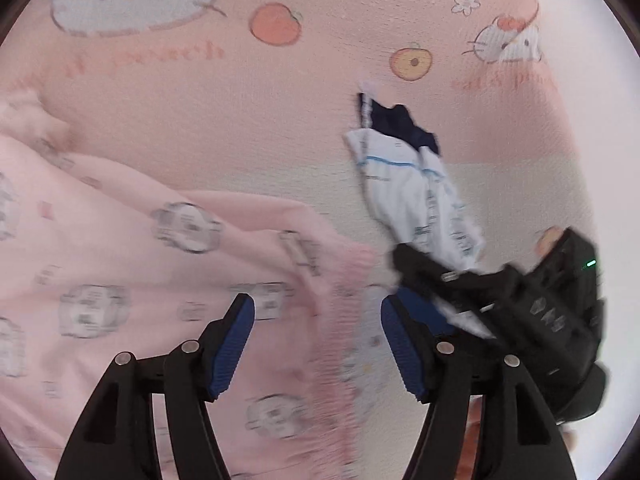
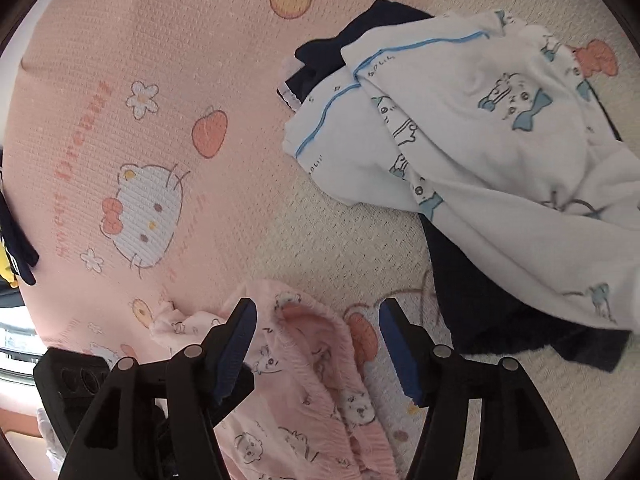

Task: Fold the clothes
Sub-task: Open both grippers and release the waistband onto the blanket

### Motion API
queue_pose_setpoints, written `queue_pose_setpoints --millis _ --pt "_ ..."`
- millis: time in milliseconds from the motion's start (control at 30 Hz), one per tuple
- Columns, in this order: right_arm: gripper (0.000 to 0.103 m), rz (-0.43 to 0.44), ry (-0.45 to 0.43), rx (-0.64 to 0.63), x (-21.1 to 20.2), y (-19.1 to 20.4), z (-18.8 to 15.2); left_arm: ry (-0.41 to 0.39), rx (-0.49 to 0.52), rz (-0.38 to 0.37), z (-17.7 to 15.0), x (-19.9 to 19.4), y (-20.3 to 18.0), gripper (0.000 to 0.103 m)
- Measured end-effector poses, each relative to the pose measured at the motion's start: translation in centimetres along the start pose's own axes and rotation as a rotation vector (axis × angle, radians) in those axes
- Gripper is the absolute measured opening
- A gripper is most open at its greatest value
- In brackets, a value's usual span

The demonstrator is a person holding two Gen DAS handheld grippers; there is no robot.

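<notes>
A pink garment (image 1: 120,264) printed with small grey figures lies spread on the bedspread. My left gripper (image 1: 316,304) hangs over its ribbed edge with the jaws wide apart and nothing pinched. In the right wrist view the same pink garment (image 2: 304,380) lies bunched, its cuff just under my right gripper (image 2: 316,308), whose pads stand open and clear of the cloth. A white garment (image 2: 480,140) with blue piping and cartoon prints is heaped over a navy garment (image 2: 500,304) to the right. That white garment (image 1: 408,188) also shows in the left wrist view.
Everything rests on a pink and cream bedspread (image 2: 160,60) with cat and fruit prints. The black housing of the right gripper (image 1: 552,312) sits close to the right of my left one. The left gripper's housing (image 2: 72,380) shows at lower left. A dark item (image 2: 16,248) lies at the left edge.
</notes>
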State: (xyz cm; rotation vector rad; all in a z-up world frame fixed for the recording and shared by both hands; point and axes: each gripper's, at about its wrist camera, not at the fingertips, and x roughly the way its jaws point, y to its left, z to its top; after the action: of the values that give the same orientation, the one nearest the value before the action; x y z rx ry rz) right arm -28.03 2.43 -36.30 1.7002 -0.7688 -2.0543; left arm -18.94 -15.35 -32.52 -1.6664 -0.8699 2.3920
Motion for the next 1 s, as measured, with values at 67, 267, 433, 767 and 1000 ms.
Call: queue_pose_setpoints --millis 67,267,433,767,1000 --pt "0.064 0.029 0.002 0.031 -0.2 0.2 -0.3 -0.014 0.004 0.024 0.0 -0.8 0.7 0.064" --pt "0.066 0.060 0.076 0.007 1.4 1.8 -1.1 -0.026 -0.102 0.035 0.6 -2.0 3.8 0.064" --pt "0.066 0.005 0.093 0.004 2.9 2.5 -1.0 -0.026 -0.054 0.073 0.9 -2.5 3.6 0.064" --pt "0.070 0.059 0.118 0.120 3.5 0.7 -0.3 -0.027 0.272 0.331 -0.4 -0.6 -0.1 0.064" --pt "0.071 0.117 0.135 0.180 4.0 -0.6 -0.3 -0.087 0.441 0.466 -1.2 1.3 -2.5 0.064"
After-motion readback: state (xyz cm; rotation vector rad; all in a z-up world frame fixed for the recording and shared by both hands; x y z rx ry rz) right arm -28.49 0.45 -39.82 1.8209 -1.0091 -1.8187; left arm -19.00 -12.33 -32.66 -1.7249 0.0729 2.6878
